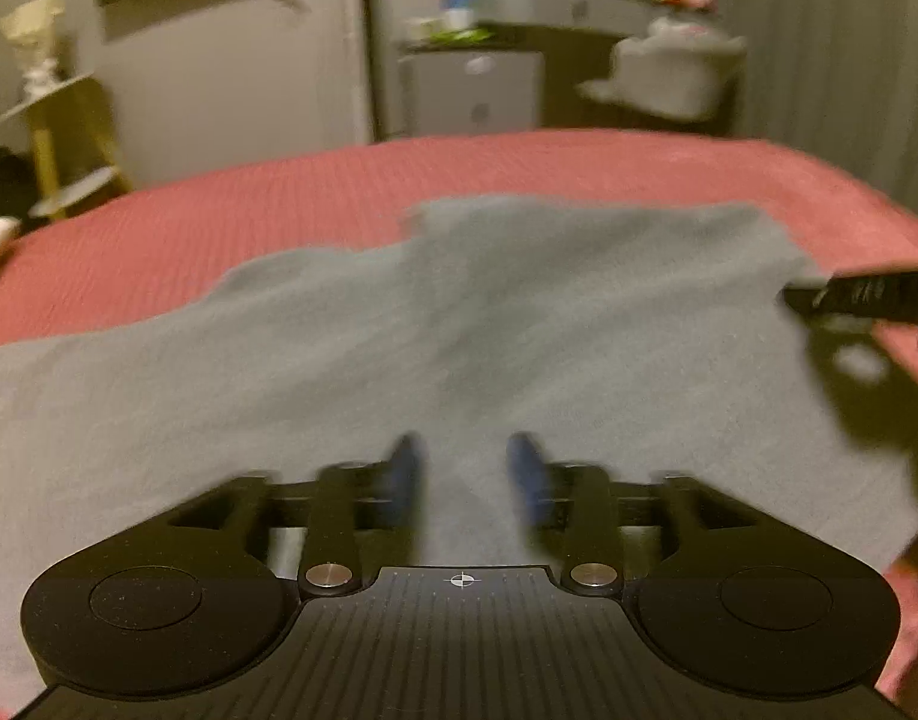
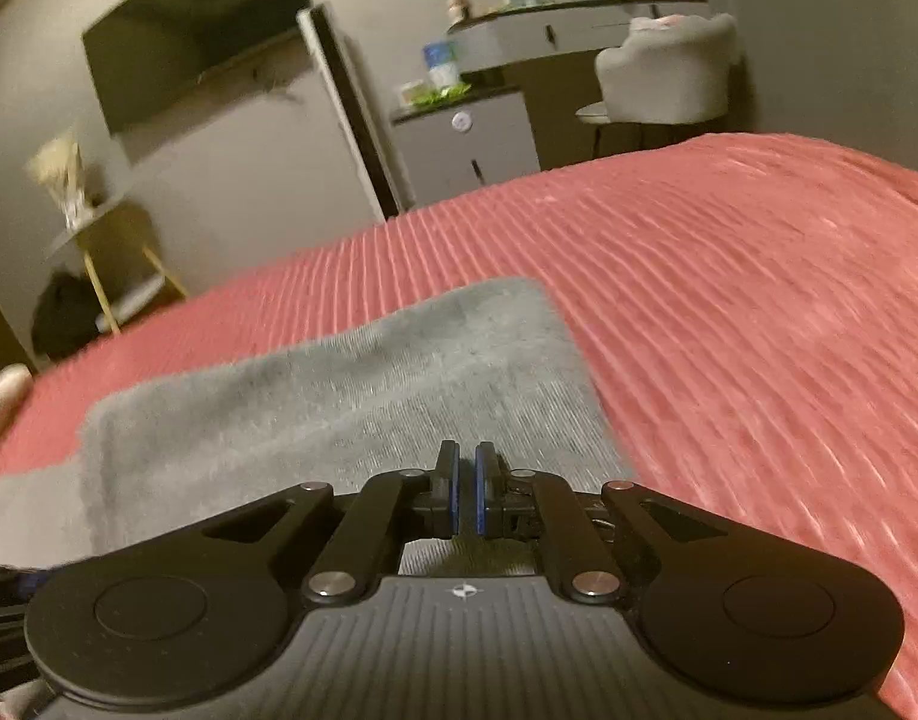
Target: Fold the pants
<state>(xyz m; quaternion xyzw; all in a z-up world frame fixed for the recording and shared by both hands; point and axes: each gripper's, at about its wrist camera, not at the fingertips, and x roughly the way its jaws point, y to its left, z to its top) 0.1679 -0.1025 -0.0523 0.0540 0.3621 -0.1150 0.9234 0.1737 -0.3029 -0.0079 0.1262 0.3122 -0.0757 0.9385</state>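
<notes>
Grey pants (image 1: 459, 324) lie spread on a red ribbed bedspread (image 1: 267, 210). My left gripper (image 1: 468, 456) is open just above the near part of the pants, with nothing between its blue pads. The right gripper's black finger (image 1: 867, 294) shows at the pants' right edge in the left wrist view. In the right wrist view the pants (image 2: 351, 396) lie ahead and to the left on the bedspread (image 2: 759, 312). My right gripper (image 2: 466, 474) has its blue pads nearly together over the pants' near right edge. I cannot tell whether cloth is pinched between them.
Past the far edge of the bed stand a white cabinet (image 1: 477, 90), a grey chair (image 2: 669, 78) and a desk with small items (image 2: 567, 6). A yellow-legged side table (image 2: 117, 252) stands at the left. A wall-mounted TV (image 2: 201, 36) hangs behind.
</notes>
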